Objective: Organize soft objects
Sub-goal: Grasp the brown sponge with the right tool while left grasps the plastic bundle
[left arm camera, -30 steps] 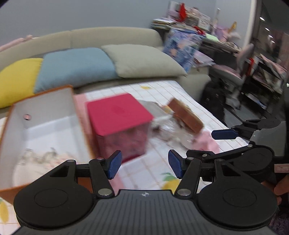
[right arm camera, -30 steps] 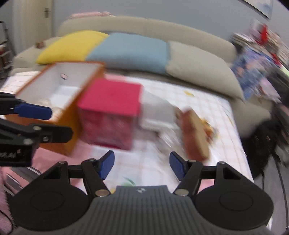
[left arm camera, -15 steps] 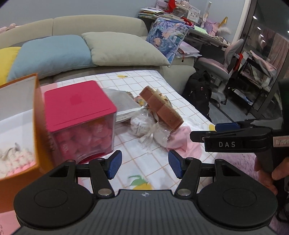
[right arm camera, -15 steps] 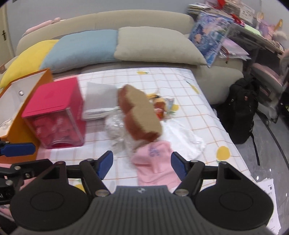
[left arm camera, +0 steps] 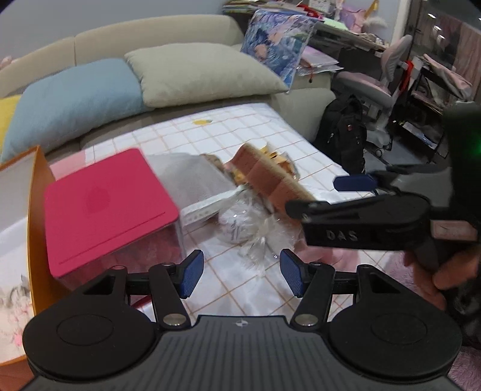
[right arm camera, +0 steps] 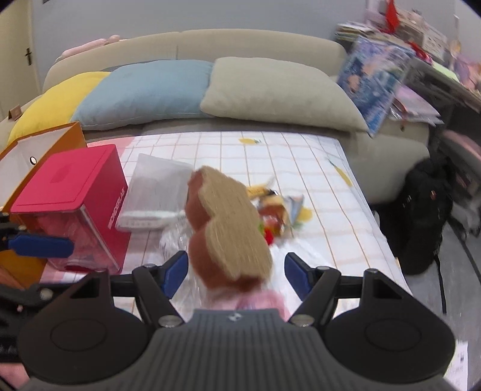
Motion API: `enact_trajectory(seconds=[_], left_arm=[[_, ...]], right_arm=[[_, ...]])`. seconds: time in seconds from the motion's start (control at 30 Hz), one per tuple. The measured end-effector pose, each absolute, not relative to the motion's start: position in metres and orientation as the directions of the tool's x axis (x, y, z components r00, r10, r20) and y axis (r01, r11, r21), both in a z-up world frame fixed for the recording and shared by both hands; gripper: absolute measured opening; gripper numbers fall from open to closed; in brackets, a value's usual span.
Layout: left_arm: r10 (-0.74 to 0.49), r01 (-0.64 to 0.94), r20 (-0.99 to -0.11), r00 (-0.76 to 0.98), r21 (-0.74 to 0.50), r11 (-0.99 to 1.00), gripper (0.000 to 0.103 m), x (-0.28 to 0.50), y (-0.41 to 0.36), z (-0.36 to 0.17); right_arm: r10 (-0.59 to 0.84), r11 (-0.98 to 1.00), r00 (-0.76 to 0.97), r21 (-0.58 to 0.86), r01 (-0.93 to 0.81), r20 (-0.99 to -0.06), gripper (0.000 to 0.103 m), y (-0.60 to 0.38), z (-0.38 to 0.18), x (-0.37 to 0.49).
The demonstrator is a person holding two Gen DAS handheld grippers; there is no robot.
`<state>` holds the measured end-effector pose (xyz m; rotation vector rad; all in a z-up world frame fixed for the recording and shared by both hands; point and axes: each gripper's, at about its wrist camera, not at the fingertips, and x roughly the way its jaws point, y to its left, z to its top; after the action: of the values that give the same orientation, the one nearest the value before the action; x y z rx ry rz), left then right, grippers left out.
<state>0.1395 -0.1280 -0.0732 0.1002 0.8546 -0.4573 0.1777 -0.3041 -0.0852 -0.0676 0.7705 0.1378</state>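
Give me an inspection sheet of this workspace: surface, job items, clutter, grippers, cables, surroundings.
Surface: checked cloth with yellow prints.
Job's things: brown plush toy between the right gripper's open fingers, not yet gripped; pink garment below it.
Clutter: red-lidded box, orange box, grey pouch, clear wrapping, snack packets.
Grippers: left gripper open, empty; right gripper open.
Cables: nothing seen.
Surroundings: sofa with pillows, black backpack, cluttered desk.

a black backpack (right arm camera: 421,210) sits on the floor beside the beige sofa (right arm camera: 192,45).
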Motion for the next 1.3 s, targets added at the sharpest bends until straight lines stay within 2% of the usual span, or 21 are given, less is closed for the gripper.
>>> enact_trajectory(seconds=[0.07, 0.17, 0.2, 0.27, 0.43, 0.53, 0.77, 0.93, 1.03, 1.27, 1.3], left_arm=[[-0.344, 0.415, -0.755, 0.558, -0.105, 0.904, 0.069, 0.141, -0.124, -0.076], [-0.332, 0.401, -0.768, 0.547, -0.108, 0.91, 0.069, 0.141, -0.121, -0.08], [-0.333, 0.399, -0.77, 0.544, -0.111, 0.91, 0.069, 0.141, -0.12, -0.081], [-0.336, 0.399, -0.772, 0.539, -0.118, 0.909, 0.069, 0.142, -0.12, -0.083], [-0.366, 0.396, -0.764, 0.531, -0.157, 0.905, 0.069, 0.147, -0.123, -0.082], [-0.4, 0.386, -0.752, 0.524, -0.209, 0.898, 0.069, 0.152, -0.126, -0.084], [-0.456, 0.302, -0.741, 0.492, -0.346, 0.888, 0.072, 0.171, -0.142, -0.094], [-0.48, 0.111, -0.75, 0.455, -0.487, 0.866, 0.079, 0.199, -0.144, -0.115], [-0.463, 0.031, -0.768, 0.443, -0.503, 0.864, 0.079, 0.212, -0.148, -0.126], [-0.416, -0.055, -0.822, 0.39, -0.471, 0.88, 0.079, 0.229, -0.164, -0.154], [-0.418, -0.053, -0.823, 0.384, -0.472, 0.88, 0.075, 0.228, -0.164, -0.158]], right_arm=[[0.112, 0.986, 0.701, -0.006, -0.164, -0.704, 0.074, -0.3, -0.091, 0.186], [0.121, 0.986, 0.683, 0.006, -0.169, -0.721, 0.072, -0.298, -0.102, 0.195], [0.127, 0.985, 0.673, 0.015, -0.17, -0.729, 0.07, -0.298, -0.105, 0.196], [0.131, 0.987, 0.66, 0.034, -0.158, -0.739, 0.056, -0.302, -0.109, 0.198], [0.153, 0.988, 0.67, 0.106, -0.111, -0.726, 0.043, -0.319, -0.1, 0.192], [0.174, 0.982, 0.69, 0.173, -0.071, -0.703, 0.039, -0.333, -0.088, 0.184], [0.131, 0.966, 0.741, 0.253, 0.054, -0.658, 0.038, -0.364, -0.07, 0.165], [0.132, 0.941, 0.707, 0.312, 0.132, -0.695, 0.038, -0.379, -0.087, 0.158], [0.127, 0.941, 0.671, 0.303, 0.152, -0.73, 0.038, -0.375, -0.1, 0.159], [0.126, 0.952, 0.661, 0.278, 0.129, -0.74, 0.038, -0.368, -0.106, 0.159], [0.127, 0.952, 0.662, 0.278, 0.128, -0.739, 0.038, -0.368, -0.106, 0.158]])
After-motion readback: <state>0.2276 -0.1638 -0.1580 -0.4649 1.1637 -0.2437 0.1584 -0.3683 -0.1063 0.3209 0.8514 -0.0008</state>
